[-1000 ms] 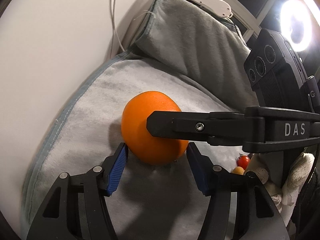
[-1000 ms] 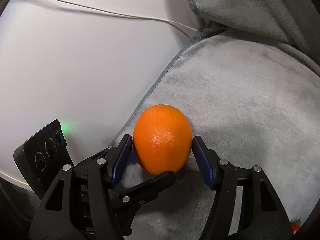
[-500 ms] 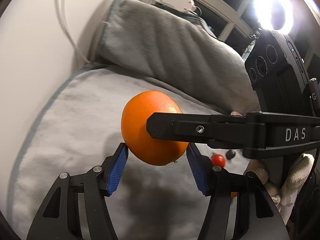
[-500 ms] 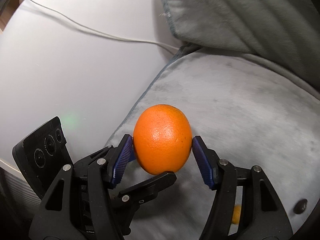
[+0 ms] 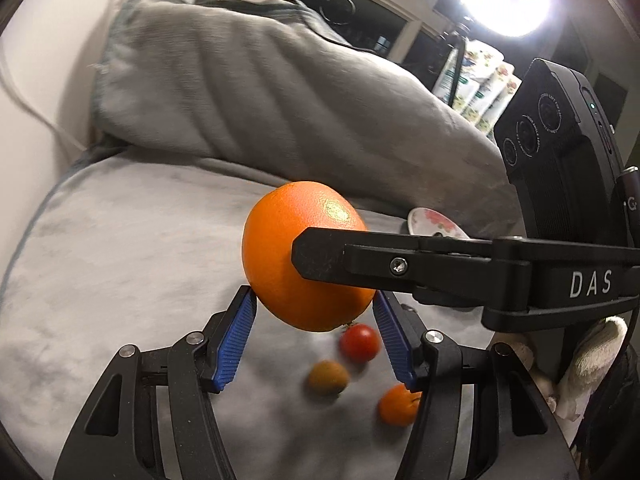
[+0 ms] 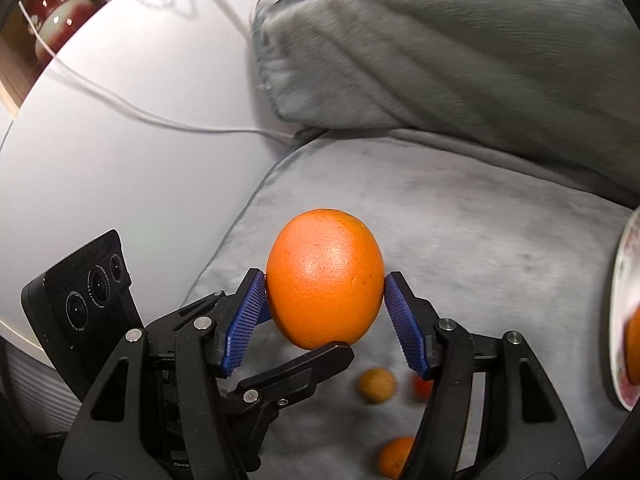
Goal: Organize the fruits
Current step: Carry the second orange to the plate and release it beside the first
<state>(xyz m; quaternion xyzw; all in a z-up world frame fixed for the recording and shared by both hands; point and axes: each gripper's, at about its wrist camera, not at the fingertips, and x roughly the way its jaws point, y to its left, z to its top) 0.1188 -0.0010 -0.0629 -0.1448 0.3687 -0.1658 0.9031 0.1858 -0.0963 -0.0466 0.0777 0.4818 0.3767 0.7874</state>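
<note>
Because the orange (image 6: 324, 278) is large and round, both grippers clamp it together in mid-frame, above the grey blanket: the right gripper (image 6: 325, 312) and the left gripper (image 5: 314, 320) each about half open, pads pressing its sides. Small fruits (image 5: 327, 377) lie below.

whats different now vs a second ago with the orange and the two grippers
The orange has been lifted off the grey blanket and carried toward the plate, which has come into view along with a cherry tomato and two other small fruits below. Unchanged: both the left gripper and the right gripper stay clamped on the orange from crossing sides.
</note>
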